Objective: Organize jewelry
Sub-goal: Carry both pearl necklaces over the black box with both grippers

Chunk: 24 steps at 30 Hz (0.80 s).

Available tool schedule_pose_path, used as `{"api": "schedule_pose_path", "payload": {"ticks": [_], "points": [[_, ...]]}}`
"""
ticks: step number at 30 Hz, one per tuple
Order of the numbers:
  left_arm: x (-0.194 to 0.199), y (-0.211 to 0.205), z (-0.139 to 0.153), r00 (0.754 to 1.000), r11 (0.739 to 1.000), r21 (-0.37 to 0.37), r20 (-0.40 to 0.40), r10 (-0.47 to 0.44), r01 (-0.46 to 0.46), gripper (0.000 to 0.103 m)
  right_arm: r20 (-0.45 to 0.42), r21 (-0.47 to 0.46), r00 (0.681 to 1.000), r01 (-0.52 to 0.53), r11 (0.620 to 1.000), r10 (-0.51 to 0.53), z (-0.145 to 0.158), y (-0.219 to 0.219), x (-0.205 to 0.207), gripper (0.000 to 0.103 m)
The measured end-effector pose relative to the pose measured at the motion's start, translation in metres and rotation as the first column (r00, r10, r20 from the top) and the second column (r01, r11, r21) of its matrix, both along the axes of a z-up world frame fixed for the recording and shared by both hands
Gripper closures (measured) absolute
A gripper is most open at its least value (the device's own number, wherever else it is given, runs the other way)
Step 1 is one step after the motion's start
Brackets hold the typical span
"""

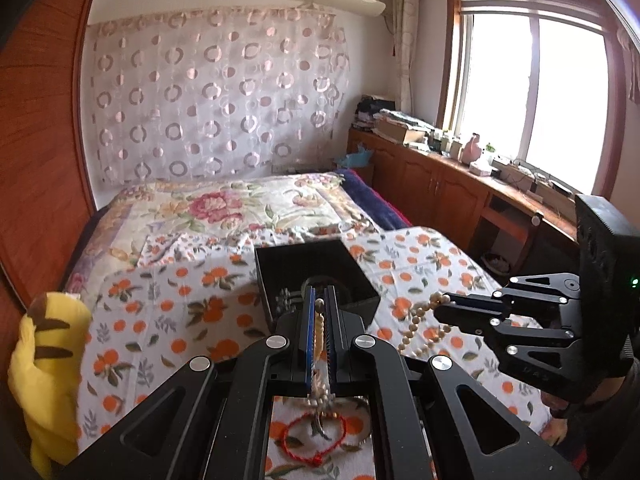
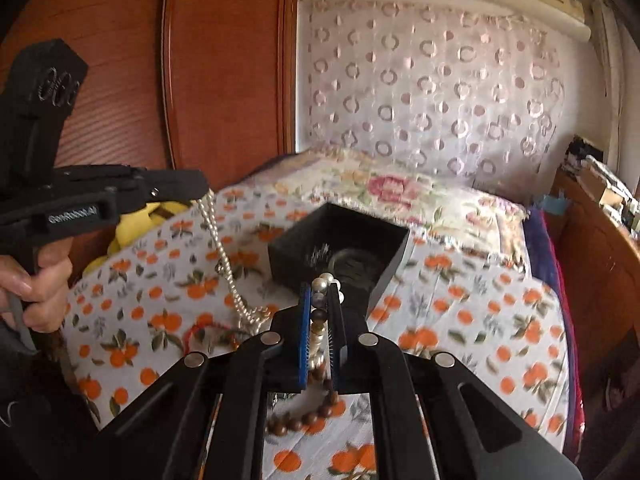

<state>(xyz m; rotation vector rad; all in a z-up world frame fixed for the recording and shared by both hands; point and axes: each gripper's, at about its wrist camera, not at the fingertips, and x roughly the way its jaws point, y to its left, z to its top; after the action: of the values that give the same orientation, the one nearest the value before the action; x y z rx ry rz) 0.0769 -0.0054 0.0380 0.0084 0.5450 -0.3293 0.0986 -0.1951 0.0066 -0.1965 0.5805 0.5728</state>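
My left gripper [image 1: 320, 312] is pressed together on a pearl necklace [image 2: 224, 256], which hangs in a slanting line from its tips down to a small heap on the orange-print bedspread [image 2: 480, 320]. My right gripper [image 2: 322, 300] is pinched shut on a bead bracelet [image 1: 420, 320] of cream and brown beads; the strand loops below the fingers, clear of the cloth. A black jewelry box [image 1: 320, 268] sits open on the bed just beyond both grippers, with some metal pieces inside that I cannot make out. A red string bracelet [image 1: 314, 440] lies on the bedspread beneath my left gripper. A yellow plush toy [image 1: 44, 368] sits at the bed's left edge.
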Motion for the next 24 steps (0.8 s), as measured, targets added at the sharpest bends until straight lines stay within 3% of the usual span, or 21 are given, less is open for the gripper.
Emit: {"api": "schedule_pose_path", "payload": {"ticks": [24], "points": [[0.047, -0.010, 0.078, 0.993, 0.998, 0.052, 0.116, 0.027, -0.033, 0.099, 0.168, 0.028, 0.985, 0.025, 0.999, -0.030, 0.080, 0.000, 0.044, 0.094]]}}
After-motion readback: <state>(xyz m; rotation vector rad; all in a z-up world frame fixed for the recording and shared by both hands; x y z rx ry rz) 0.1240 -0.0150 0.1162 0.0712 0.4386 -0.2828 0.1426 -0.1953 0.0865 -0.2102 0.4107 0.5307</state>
